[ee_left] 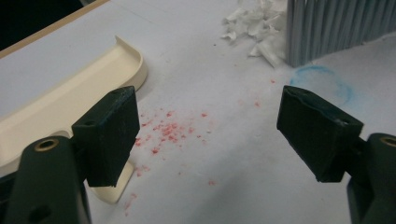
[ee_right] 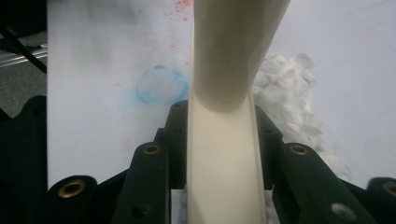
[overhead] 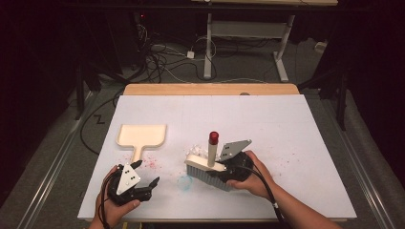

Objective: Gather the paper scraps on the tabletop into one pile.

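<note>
On a white table (overhead: 286, 124), the right gripper (overhead: 228, 168) clamps the cream back of a light, stiff brush (overhead: 210, 167) beside white paper scraps (overhead: 197, 149), its soft bristles likely bending, while the left gripper (overhead: 145, 177) waits wide open and empty near the dustpan (overhead: 142, 135).

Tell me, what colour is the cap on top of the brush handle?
Red: the cap tops the cream brush handle, clearest in the high view.
</note>
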Demonstrator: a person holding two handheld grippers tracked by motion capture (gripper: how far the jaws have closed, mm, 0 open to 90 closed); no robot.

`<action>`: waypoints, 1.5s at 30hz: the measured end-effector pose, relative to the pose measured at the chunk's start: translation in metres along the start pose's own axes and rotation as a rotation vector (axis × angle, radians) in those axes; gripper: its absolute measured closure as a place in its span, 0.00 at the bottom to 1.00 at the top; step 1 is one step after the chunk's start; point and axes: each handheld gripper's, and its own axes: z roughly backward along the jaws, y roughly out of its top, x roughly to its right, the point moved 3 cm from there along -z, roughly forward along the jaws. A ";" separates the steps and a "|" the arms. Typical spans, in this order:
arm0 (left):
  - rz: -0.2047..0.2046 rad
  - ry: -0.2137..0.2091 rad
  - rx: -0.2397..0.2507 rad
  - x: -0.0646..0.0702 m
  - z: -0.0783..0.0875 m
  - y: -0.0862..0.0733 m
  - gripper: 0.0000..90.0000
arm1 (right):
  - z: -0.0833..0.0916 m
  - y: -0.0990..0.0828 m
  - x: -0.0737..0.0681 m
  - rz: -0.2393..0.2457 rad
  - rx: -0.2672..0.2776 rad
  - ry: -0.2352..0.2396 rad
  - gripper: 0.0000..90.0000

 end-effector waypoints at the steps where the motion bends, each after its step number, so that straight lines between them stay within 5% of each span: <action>1: 0.000 -0.003 -0.002 0.000 -0.001 0.000 0.23 | 0.001 0.000 0.002 -0.003 -0.002 -0.007 0.75; 4: -0.006 -0.009 -0.008 0.002 -0.002 0.000 0.23 | 0.006 0.000 0.006 0.005 -0.007 -0.047 0.75; 12: -0.032 -0.011 -0.001 0.002 -0.002 0.001 0.23 | 0.022 0.007 0.001 -0.001 0.069 -0.033 0.75; 17: -0.034 -0.010 -0.002 0.002 -0.002 0.001 0.23 | 0.049 0.012 -0.004 0.015 0.126 -0.053 0.75; 23: -0.033 -0.006 -0.003 0.002 -0.001 0.001 0.23 | 0.085 -0.001 -0.002 0.028 0.127 -0.102 0.75; 33: -0.043 -0.018 -0.014 0.004 -0.005 0.002 0.23 | 0.137 -0.061 0.005 -0.015 0.043 -0.162 0.75; 40: -0.061 -0.030 -0.028 0.007 -0.008 0.003 0.24 | 0.143 -0.096 0.006 -0.075 -0.042 -0.132 0.75; 45: -0.057 -0.044 -0.042 0.009 -0.010 0.003 0.24 | 0.128 -0.104 0.000 -0.054 -0.100 -0.087 0.75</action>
